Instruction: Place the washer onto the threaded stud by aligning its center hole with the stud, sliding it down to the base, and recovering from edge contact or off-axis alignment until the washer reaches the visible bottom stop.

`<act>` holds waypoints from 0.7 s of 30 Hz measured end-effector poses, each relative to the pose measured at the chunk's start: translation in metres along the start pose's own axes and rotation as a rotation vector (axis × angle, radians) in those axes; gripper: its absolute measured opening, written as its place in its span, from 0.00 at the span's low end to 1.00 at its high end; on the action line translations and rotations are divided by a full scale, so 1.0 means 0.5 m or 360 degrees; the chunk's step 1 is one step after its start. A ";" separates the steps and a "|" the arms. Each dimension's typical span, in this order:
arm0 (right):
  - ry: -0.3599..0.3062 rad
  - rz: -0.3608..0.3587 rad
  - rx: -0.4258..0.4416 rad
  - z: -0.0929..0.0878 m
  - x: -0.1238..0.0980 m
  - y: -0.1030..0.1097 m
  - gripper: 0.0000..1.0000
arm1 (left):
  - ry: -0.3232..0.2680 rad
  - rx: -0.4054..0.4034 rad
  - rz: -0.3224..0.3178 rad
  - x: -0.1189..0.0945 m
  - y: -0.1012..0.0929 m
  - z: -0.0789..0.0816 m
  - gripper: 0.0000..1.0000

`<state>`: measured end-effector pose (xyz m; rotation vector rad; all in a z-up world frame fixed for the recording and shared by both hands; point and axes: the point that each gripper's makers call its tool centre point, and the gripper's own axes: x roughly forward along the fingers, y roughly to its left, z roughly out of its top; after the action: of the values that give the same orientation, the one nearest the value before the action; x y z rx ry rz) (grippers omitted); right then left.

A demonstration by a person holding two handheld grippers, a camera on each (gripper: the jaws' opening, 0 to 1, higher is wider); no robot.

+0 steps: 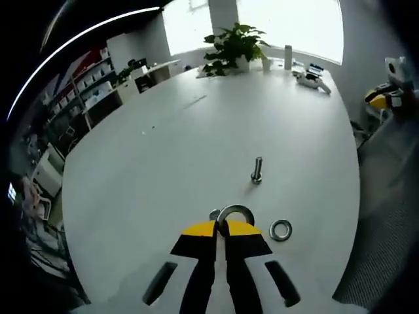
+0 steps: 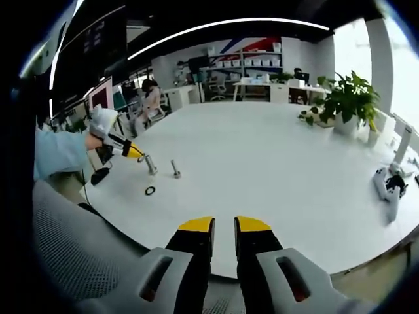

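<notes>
In the left gripper view my left gripper (image 1: 224, 226) is shut on the rim of a steel washer (image 1: 236, 212), held just above the white table (image 1: 163, 150). The threaded stud (image 1: 256, 170) stands upright on its head a little beyond and to the right of the washer, apart from it. A second washer (image 1: 281, 229) lies flat on the table to the right of the jaws. In the right gripper view my right gripper (image 2: 224, 226) hangs open and empty near the table edge, far from the stud (image 2: 175, 169), the left gripper (image 2: 134, 153) and the loose washer (image 2: 150, 190).
A potted plant (image 1: 232, 47) and a white device (image 1: 313, 81) sit at the table's far end. A gloved hand (image 2: 101, 121) holds the left gripper. Grey mesh of a chair (image 2: 72, 242) lies below the table edge. A person sits at a desk (image 2: 152, 98) in the background.
</notes>
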<state>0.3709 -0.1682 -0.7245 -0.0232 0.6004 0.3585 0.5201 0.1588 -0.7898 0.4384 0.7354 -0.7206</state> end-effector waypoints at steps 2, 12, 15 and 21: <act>-0.0001 0.0001 0.0001 0.001 0.000 0.000 0.14 | 0.0012 0.0026 0.0005 0.009 0.004 0.001 0.01; 0.0002 -0.0004 0.0006 0.001 0.001 -0.001 0.14 | 0.0030 0.0032 0.0014 0.024 0.023 -0.002 0.01; 0.0005 -0.0003 0.0006 0.000 0.001 -0.001 0.14 | 0.0031 0.0024 0.0007 0.026 0.022 -0.003 0.02; 0.0005 -0.0007 0.0007 -0.001 0.001 -0.001 0.14 | 0.0044 0.0037 0.0000 0.032 0.021 -0.008 0.02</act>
<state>0.3713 -0.1686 -0.7250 -0.0209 0.6044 0.3531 0.5344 0.1613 -0.8031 0.4704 0.7534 -0.7248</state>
